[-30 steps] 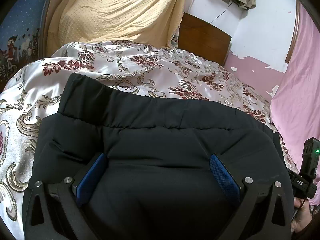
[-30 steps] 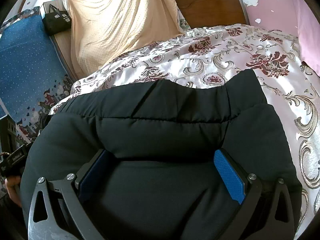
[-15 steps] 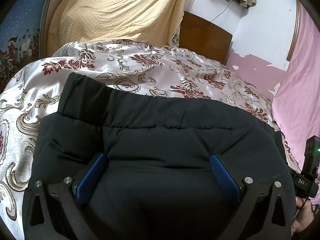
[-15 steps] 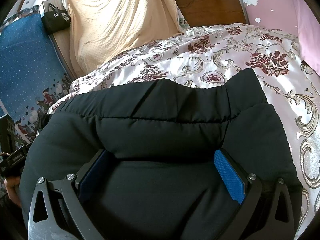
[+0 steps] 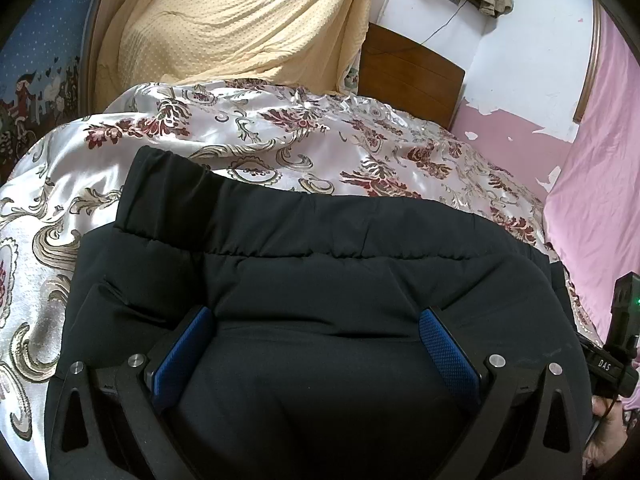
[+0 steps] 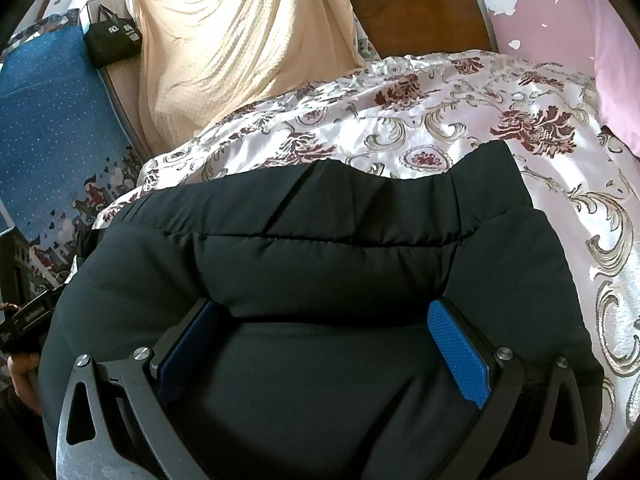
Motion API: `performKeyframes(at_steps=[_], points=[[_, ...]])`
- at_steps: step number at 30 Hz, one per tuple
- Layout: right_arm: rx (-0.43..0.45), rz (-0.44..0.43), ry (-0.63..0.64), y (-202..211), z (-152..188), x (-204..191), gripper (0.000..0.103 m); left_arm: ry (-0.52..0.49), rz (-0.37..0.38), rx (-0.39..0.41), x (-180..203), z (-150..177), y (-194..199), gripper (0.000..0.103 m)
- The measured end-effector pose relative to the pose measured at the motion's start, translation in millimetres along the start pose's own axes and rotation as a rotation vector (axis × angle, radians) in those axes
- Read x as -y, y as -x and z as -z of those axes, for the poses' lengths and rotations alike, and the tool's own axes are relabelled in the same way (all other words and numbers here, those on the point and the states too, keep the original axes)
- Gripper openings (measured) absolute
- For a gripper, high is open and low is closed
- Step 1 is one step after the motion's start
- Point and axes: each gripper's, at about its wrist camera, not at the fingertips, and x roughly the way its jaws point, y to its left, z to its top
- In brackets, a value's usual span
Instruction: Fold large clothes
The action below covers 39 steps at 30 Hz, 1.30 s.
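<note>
A large black padded garment [image 5: 320, 280] lies folded on a floral satin bedspread [image 5: 248, 136]. Its elastic hem band points toward the headboard. My left gripper [image 5: 316, 328] is wide open, its blue pads resting on the garment's near part, one on each side of a puffed fold. In the right wrist view the same black garment [image 6: 320, 240] fills the lower frame. My right gripper [image 6: 324, 320] is also wide open, pads pressed onto the fabric at either side. Neither gripper pinches cloth.
A yellow blanket [image 5: 224, 24] hangs over the far end beside a wooden headboard [image 5: 408, 68]. A pink curtain [image 5: 600, 168] is at right. A blue patterned cloth [image 6: 48, 120] and a black bag [image 6: 112, 40] lie at left. The bedspread [image 6: 480, 112] stretches beyond the garment.
Almost nothing has moved. Both grippers stay open on the garment; the views shift only very slightly.
</note>
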Motion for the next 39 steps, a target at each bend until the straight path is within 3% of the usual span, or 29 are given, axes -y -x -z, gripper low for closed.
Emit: performKeyframes(at_steps=[8, 17, 26, 30, 34, 39], points=[[-0.011, 0.013, 0.031, 46, 1, 0, 0.102, 0.000, -0.061, -0.064, -21, -10, 35, 0.103], [-0.075, 0.040, 0.143, 110, 13, 29, 0.102, -0.042, -0.022, -0.176, -74, 2, 90, 0.103], [-0.174, -0.005, 0.031, 117, 36, 84, 0.102, -0.074, 0.004, -0.325, -87, 26, 70, 0.103], [-0.259, -0.080, -0.047, 92, 42, 99, 0.102, -0.093, 0.061, -0.380, -85, 27, 57, 0.103], [-0.344, -0.221, -0.099, 68, 39, 109, 0.102, -0.055, 0.154, -0.451, -92, 29, 41, 0.103], [-0.377, -0.328, -0.084, 44, 34, 107, 0.102, -0.061, 0.219, -0.476, -92, 30, 29, 0.103]])
